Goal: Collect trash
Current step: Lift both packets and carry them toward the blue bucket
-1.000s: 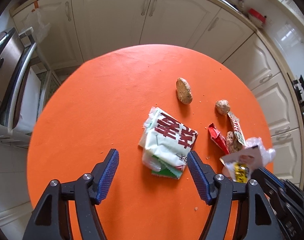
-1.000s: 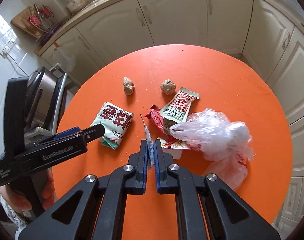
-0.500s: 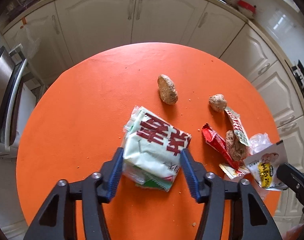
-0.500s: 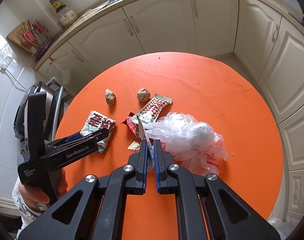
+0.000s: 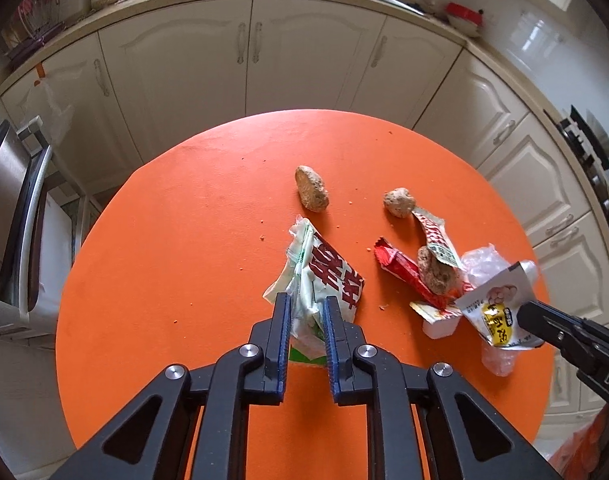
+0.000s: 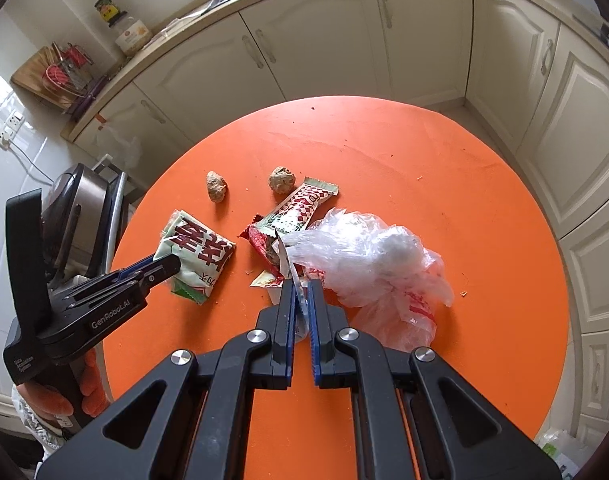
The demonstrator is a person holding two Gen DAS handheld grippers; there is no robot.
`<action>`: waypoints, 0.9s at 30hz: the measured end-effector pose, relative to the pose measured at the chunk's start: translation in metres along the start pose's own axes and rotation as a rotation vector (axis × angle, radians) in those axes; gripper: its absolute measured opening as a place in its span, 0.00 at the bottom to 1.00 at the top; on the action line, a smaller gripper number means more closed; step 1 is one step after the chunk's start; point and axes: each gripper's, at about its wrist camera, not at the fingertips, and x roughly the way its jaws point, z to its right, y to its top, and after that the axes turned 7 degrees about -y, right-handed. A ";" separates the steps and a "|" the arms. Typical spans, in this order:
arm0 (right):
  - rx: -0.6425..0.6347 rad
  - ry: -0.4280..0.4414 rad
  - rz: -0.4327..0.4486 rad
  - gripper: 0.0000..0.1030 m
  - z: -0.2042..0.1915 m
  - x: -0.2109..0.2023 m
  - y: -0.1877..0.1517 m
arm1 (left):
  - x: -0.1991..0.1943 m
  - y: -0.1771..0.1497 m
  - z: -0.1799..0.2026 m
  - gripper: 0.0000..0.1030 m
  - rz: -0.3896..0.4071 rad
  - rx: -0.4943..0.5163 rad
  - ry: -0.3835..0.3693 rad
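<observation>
A white and green snack packet [image 5: 332,272] with red characters lies on the round orange table [image 5: 176,264]. My left gripper [image 5: 306,308] is closing its jaws on the packet's near end, and the pads squeeze it into a ridge. The right wrist view shows the same left gripper [image 6: 166,266] on the packet [image 6: 202,242]. My right gripper [image 6: 300,292] is shut on a thin white sachet [image 5: 496,312] with a yellow label, held upright beside a crumpled clear plastic bag [image 6: 368,256].
Two brown crumbly lumps [image 5: 311,194] [image 5: 399,202] lie further back. A red wrapper [image 5: 400,266] and a red-and-white patterned wrapper [image 5: 434,236] overlap with a third lump [image 5: 434,270]. Cream cabinets [image 5: 304,52] ring the table. A steel appliance [image 5: 8,208] stands left.
My left gripper moved forward around the packet and closed on it, bunching it up. My right gripper stayed shut on the sachet and shifted slightly relative to the trash pile.
</observation>
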 end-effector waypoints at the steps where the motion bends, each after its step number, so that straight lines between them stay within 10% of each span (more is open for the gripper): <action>1: 0.004 0.002 0.000 0.05 0.001 -0.001 -0.001 | -0.007 -0.005 0.004 0.09 0.003 0.017 -0.004; 27: 0.128 -0.021 0.030 0.05 0.051 -0.048 -0.071 | 0.019 -0.084 0.127 0.18 -0.134 0.282 -0.141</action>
